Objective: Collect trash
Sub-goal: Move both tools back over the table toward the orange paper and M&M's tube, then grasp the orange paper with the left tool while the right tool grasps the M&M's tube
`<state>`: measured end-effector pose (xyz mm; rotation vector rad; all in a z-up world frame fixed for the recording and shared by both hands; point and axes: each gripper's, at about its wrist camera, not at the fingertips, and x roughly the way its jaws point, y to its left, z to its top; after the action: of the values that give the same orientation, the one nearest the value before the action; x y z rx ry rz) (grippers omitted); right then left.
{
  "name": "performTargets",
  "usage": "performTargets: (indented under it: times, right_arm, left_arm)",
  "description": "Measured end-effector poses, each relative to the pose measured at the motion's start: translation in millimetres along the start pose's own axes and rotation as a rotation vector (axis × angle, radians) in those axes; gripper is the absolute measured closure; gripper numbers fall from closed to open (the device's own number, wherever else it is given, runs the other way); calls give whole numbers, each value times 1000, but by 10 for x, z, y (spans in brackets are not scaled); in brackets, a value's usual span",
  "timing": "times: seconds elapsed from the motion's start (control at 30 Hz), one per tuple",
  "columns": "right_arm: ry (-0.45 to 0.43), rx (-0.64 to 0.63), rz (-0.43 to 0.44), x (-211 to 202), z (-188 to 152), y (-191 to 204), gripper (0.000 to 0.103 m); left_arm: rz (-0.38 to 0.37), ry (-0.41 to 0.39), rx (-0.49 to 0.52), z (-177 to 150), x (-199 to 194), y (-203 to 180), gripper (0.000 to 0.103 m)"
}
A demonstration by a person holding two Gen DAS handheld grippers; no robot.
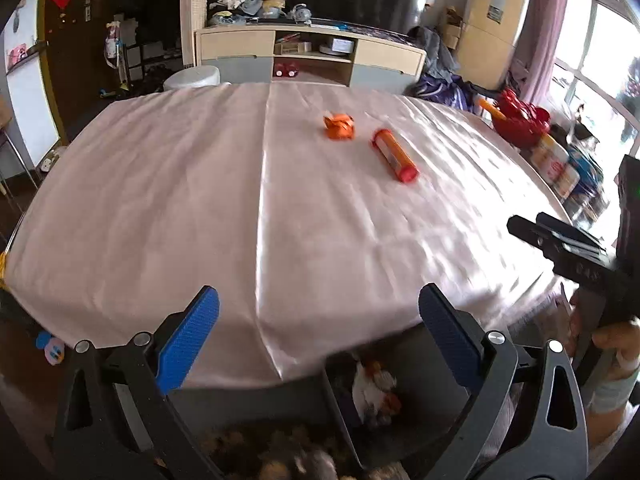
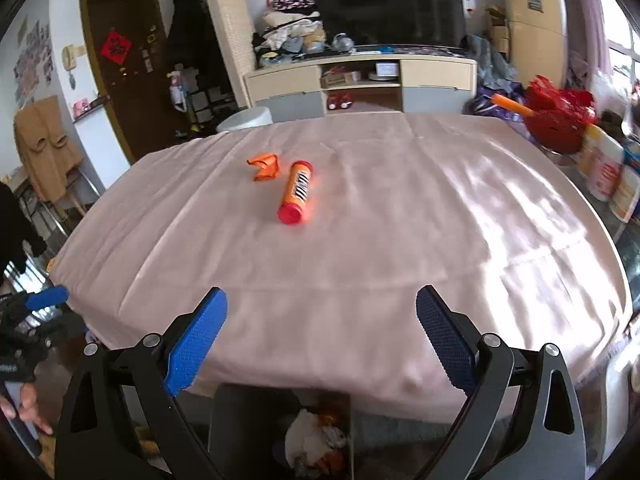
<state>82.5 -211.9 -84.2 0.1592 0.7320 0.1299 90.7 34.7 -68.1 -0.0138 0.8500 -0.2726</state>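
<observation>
Left gripper (image 1: pixel 319 334) has its jaws spread wide with nothing between the blue pads; right gripper (image 2: pixel 322 332) is the same, wide apart and empty. Both hang over the near edge of the table (image 2: pixel 400 240), angled down toward it.

Table is covered by a pale pink cloth (image 1: pixel 200 200) and is mostly bare. Two pieces of trash are left on it, toward the far middle: an orange bottle (image 2: pixel 295 193) lying on its side with the red cap pointing near, and a crumpled orange wrapper (image 2: pixel 265 166) just beside it on the far left. They sit close together but apart, not touching. Nothing lies between the grippers and these two, just open cloth.

Bin (image 2: pixel 248 420) sits on the floor directly below the near table edge, a dark container, open top. Inside is crumpled white and orange trash (image 2: pixel 316 436), partly blurred, so the individual pieces can't be told apart. In the left wrist view the same bin (image 1: pixel 424 396) shows between the fingers with the white and orange wad (image 1: pixel 374 394) in it.

Surroundings: the right gripper's body shows at the right edge of the left wrist view, with the person's hand (image 1: pixel 614 344) on the handle. Off the right side of the table are a red bag (image 2: pixel 558 120) and some canisters (image 2: pixel 604 168). Far side has a TV cabinet (image 2: pixel 360 80) with a dark TV (image 2: pixel 388 8) on it, and a brown door (image 2: pixel 120 64) at far left.
</observation>
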Motion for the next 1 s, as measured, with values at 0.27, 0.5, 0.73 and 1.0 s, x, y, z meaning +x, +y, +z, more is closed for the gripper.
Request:
performTargets:
  times: [0.27,0.5,0.73,1.0]
  right_arm:
    - [6,-22,-6,514,382,65,14]
    - [89,-20,35,1099,715,220,49]
    - [162,-36,10,1535,786,267,57]
    - [171,-53,-11,1743,905,100,74]
  left_arm:
    - [36,19,14,383,528,174,8]
    - [24,20,39,571,819,199,8]
    - [5,11,68,832,1097,168,9]
    - [-4,22,100,1205,1518,48,9]
